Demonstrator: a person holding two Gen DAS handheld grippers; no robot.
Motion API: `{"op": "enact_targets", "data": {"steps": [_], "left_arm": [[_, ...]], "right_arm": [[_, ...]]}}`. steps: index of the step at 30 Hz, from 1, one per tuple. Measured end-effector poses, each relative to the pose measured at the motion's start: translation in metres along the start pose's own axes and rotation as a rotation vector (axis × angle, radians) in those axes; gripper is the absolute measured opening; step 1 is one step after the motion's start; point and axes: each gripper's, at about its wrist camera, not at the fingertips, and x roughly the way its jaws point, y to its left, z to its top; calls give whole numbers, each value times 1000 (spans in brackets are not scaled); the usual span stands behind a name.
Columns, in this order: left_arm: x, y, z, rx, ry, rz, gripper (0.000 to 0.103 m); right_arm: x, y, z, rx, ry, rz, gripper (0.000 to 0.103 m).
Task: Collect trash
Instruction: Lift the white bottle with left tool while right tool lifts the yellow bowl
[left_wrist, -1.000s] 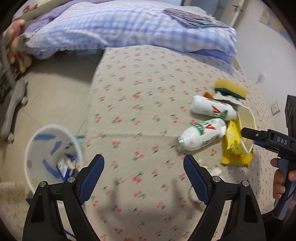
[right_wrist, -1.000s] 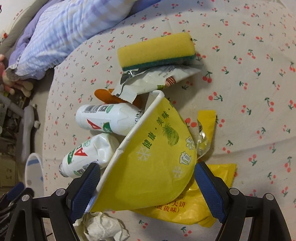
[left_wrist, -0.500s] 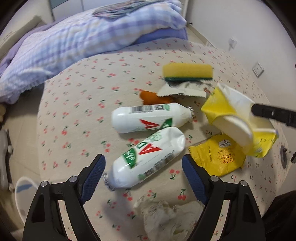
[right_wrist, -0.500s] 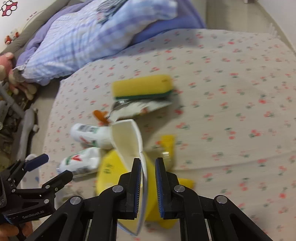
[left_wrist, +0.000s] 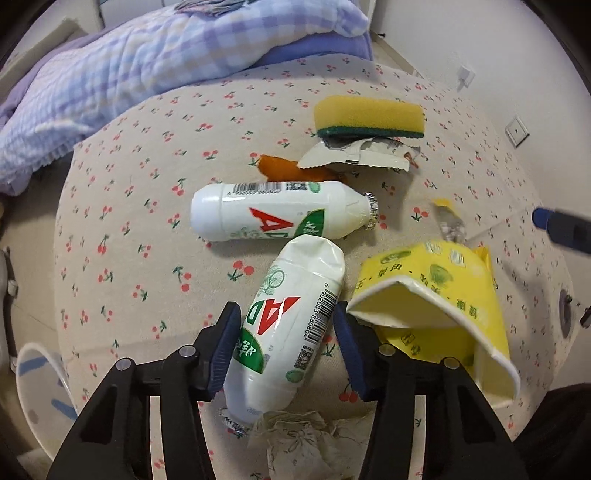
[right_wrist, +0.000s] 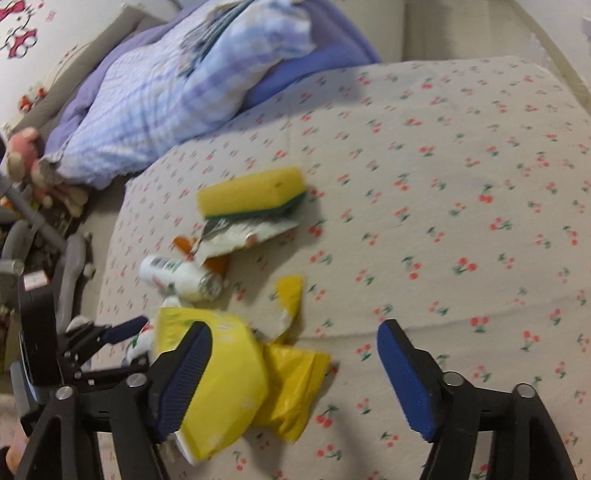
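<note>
Trash lies on the cherry-print bed sheet (left_wrist: 147, 206). My left gripper (left_wrist: 286, 314) is closing around a white AD drink bottle (left_wrist: 291, 314); both blue pads touch its sides. A second white bottle (left_wrist: 280, 212) lies crosswise just beyond. The crushed yellow paper cup (left_wrist: 436, 291) rests on its side to the right, over a yellow wrapper (right_wrist: 295, 380). My right gripper (right_wrist: 295, 328) is opening above the bed with nothing between its pads; the cup (right_wrist: 225, 384) sits by its left finger. A crumpled tissue (left_wrist: 303, 435) lies nearest me.
A yellow-green sponge (left_wrist: 367, 116), a torn white packet (left_wrist: 354, 157) and an orange item (left_wrist: 279, 168) lie farther back. A purple checked quilt (left_wrist: 147, 74) covers the head of the bed. A white bin with blue marks (left_wrist: 37, 387) stands on the floor at lower left.
My left gripper swung from the bin side over the trash and closed onto the near bottle, turning it. My right gripper pinched the yellow cup, lifted it, then let it go.
</note>
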Motion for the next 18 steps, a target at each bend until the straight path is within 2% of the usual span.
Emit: {"op": "enact_targets", "data": {"steps": [5,7,12,18], "left_arm": [[-9,15,-7,-90,-8,-18,49],[-16,22,-10,-119,-27,-19,48],[-26,43,-17,-182,-54,5,48],[-44,64,-27,-248,-88,-12,48]], "right_arm": [[13,26,-12,-100,45,8,84],[20,34,-17,-115,72,37,84],[48,43,-27,-73,173,145,84],[73,52,-36,-40,252,191,84]]}}
